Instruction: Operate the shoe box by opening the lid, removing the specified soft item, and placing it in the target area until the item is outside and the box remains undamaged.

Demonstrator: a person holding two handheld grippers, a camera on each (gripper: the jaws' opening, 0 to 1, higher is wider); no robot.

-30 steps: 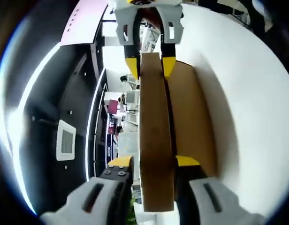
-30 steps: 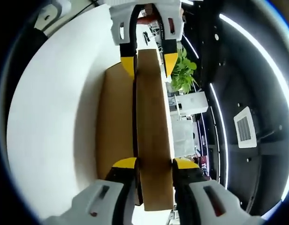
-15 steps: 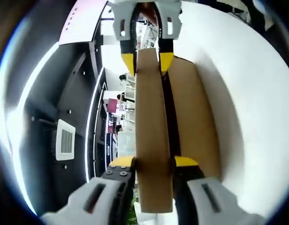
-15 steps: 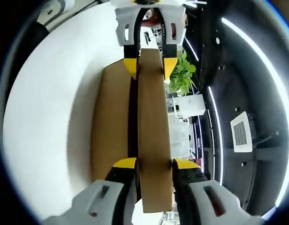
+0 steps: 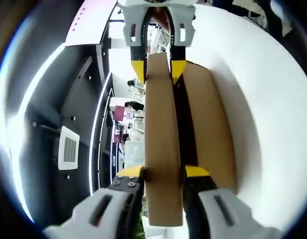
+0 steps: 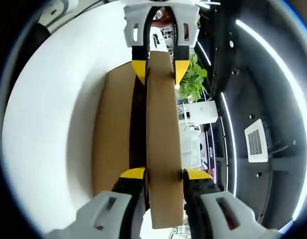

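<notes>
both claws clamp lid (image 5: 163, 149) ends, lid raised off box (image 5: 208, 124).

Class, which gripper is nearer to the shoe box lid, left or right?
Neither: the left gripper clamps one end of the shoe box lid and the right gripper clamps the opposite end.

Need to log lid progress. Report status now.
Left hand-held gripper and right hand-held gripper both shut on lid. Lid lifted off box, gap open. Contents unseen. Nothing in the way.

Showroom-like hall: ceiling light strips (image 6: 253, 94), potted plant (image 6: 193, 77)
</notes>
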